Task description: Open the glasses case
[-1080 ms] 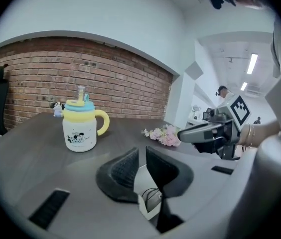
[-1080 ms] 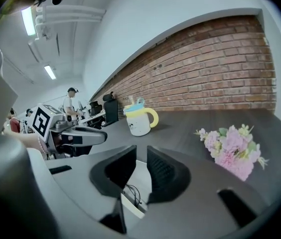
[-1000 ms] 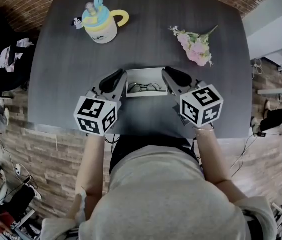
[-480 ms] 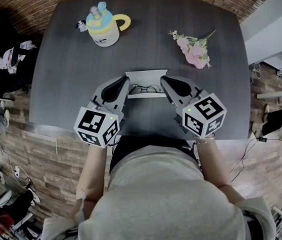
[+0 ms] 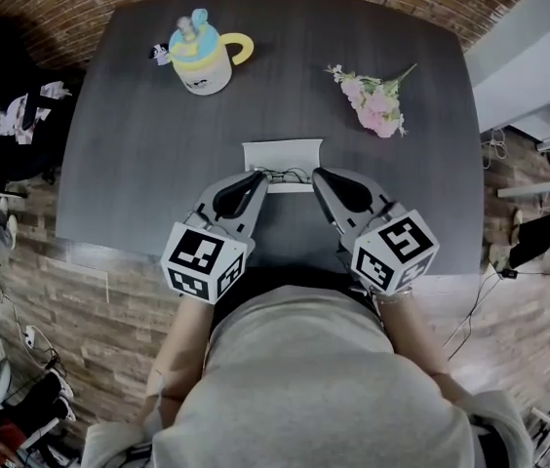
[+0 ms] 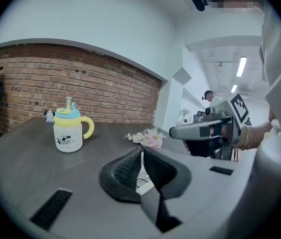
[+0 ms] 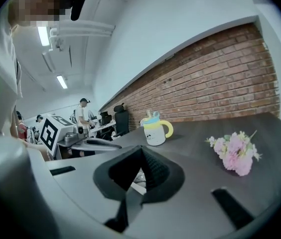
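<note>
The glasses case point(image 5: 282, 154) lies open in the middle of the dark table, its pale lid raised and dark-rimmed glasses point(image 5: 285, 175) showing inside. My left gripper point(image 5: 257, 177) sits just off the case's near left corner, jaws shut with nothing between them. Off the near right corner is my right gripper point(image 5: 317, 175), also shut and empty. In the left gripper view the shut jaws point(image 6: 141, 152) hide most of the case point(image 6: 145, 182). In the right gripper view the closed jaws point(image 7: 141, 151) cover it too, with only a bit of the case point(image 7: 139, 179) showing below them.
A cream cup point(image 5: 198, 53) with a yellow handle and blue lid stands at the far left. A pink flower bunch point(image 5: 375, 100) lies at the far right. The table's near edge point(image 5: 285, 261) runs just under both grippers, against the person's body.
Both grippers have drawn back from the sides of the case toward the person and their jaws have closed. The case stays open on the table.
</note>
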`<state>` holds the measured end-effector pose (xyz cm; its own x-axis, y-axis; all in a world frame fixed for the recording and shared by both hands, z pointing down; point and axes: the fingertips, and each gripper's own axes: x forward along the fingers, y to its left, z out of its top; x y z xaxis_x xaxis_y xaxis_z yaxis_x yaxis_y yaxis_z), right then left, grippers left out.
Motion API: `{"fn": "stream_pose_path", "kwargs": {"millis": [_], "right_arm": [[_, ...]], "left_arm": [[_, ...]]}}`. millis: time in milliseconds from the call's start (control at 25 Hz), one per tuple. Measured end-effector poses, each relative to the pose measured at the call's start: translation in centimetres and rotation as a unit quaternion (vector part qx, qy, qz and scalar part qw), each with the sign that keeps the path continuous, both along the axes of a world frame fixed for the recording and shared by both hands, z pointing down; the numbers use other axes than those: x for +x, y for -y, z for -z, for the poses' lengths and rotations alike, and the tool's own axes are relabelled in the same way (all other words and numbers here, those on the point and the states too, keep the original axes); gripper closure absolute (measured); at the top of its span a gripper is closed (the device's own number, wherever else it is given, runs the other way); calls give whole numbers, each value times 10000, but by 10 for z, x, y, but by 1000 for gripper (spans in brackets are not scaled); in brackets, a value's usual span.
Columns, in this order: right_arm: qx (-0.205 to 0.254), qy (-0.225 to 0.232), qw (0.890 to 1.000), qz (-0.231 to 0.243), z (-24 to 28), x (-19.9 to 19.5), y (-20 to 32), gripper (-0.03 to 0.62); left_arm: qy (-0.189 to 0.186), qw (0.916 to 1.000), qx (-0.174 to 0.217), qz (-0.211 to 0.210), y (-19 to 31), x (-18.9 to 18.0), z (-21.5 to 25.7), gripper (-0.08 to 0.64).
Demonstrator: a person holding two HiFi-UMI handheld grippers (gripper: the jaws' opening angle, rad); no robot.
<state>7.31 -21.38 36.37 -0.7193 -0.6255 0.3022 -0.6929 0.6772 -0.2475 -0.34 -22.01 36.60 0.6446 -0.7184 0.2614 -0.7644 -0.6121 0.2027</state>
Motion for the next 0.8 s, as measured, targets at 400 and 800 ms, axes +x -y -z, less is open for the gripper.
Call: {"fn": "stream_pose_path", "kwargs": {"millis": [400,800], "right_arm": [[-289,-136,9995,67,-19,-4,-17,584],[-513,-196,9983,204,-29,-6,-29,586]], "left_arm": [[85,9981,-596,138,-16,5,-28,527],[-35,9966,-815,139,-28,9,-39,526]]}}
